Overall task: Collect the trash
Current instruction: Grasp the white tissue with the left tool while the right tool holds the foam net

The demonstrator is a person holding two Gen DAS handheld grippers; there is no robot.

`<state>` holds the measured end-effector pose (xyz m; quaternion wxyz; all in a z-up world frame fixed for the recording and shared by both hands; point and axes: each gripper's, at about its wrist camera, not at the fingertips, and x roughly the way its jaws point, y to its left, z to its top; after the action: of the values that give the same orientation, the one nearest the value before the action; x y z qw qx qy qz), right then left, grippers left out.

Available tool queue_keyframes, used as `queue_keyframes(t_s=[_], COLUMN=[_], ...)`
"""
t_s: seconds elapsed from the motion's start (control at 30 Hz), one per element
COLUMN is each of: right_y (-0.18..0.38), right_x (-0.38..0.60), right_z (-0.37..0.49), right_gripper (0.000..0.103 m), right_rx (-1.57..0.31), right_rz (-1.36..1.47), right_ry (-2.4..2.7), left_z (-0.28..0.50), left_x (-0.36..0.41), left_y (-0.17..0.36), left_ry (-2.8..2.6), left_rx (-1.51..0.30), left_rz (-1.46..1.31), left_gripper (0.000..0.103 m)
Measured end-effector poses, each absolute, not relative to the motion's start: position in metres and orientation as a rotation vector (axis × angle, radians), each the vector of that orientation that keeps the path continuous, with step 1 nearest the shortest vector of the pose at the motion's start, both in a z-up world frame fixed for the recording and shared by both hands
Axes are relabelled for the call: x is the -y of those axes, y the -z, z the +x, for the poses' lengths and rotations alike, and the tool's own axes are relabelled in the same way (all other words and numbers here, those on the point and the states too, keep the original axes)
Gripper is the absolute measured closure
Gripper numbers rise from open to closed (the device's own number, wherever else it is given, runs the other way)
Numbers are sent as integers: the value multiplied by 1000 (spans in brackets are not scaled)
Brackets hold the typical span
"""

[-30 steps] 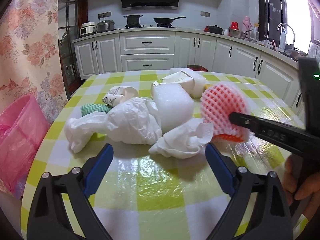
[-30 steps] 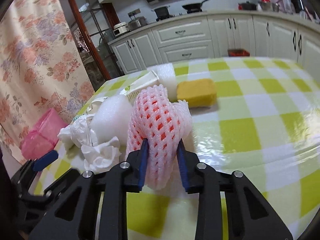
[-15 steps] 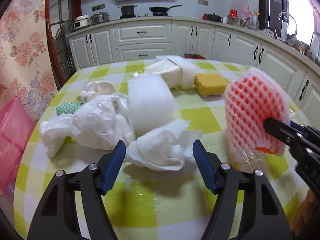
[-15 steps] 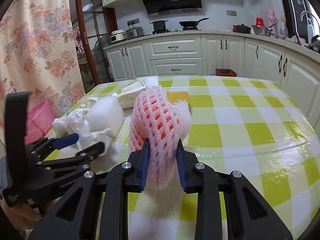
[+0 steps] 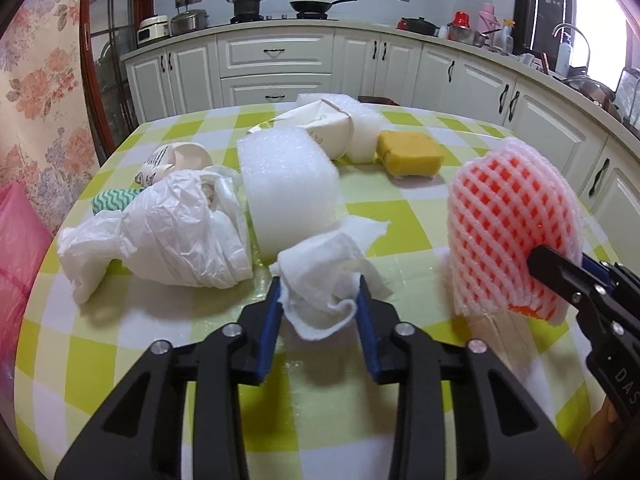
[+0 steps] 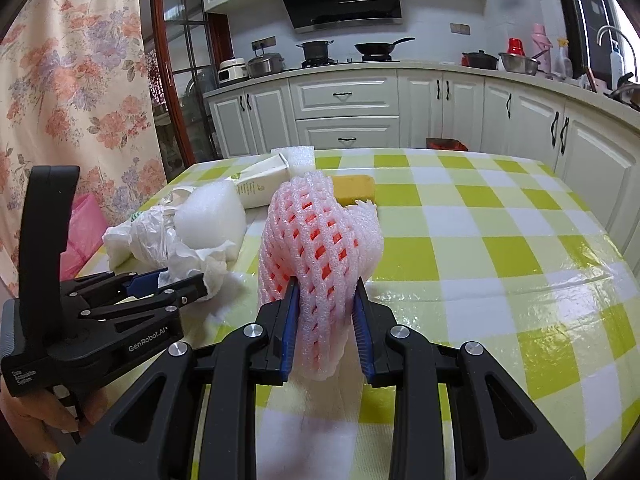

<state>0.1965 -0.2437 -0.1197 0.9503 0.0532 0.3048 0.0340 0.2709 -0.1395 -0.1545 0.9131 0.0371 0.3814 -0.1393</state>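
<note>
A crumpled white paper towel (image 5: pixel 326 276) lies on the checked table, and my left gripper (image 5: pixel 318 294) is closing on it, its blue pads pressing both sides. From the right wrist view the same left gripper (image 6: pixel 168 284) shows at the left with the paper towel (image 6: pixel 200 264) in its tips. My right gripper (image 6: pixel 325 300) is shut on a pink foam fruit net (image 6: pixel 320 240) held just above the table. That foam net (image 5: pixel 516 228) and the right gripper (image 5: pixel 560 270) appear at the right of the left wrist view.
More trash sits behind: a crumpled white plastic bag (image 5: pixel 168 232), a white foam block (image 5: pixel 288 188), a paper cup (image 5: pixel 176 160), a carton (image 5: pixel 320 124), a yellow sponge (image 5: pixel 410 152). A pink bag (image 5: pixel 16 248) hangs left of the yellow-checked table (image 5: pixel 400 220).
My left gripper moved forward to the paper towel and its jaws closed from wide open onto it. The right gripper lifted the foam net slightly and shifted right.
</note>
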Motion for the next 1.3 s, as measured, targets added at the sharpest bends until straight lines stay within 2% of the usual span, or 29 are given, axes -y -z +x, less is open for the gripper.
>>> queue_keyframes(t_s=[0.1,0.23,0.47,0.9,1.3], right_y=[120,119,118,113,96], right_x=[244,245,239,217,164], right_z=[197,197,186,160,143], right_gripper=[75,75,75,75,75], right_rx=[-620,-615,-608,-599,-560], right_rz=[106,117,86,21,-41], right_ry=[-68,-63,-75,-120,-245], left_z=[265,251,227,189,149], left_x=[136,131,121,91,52], left_y=[151,145,133,135,122], left_ry=[312,318,305,294,241], left_rx=[-760,-713,-647,-630,-552], left_rz=[38,1,-4,-11,-17], left_gripper=[81,84,84,83,83])
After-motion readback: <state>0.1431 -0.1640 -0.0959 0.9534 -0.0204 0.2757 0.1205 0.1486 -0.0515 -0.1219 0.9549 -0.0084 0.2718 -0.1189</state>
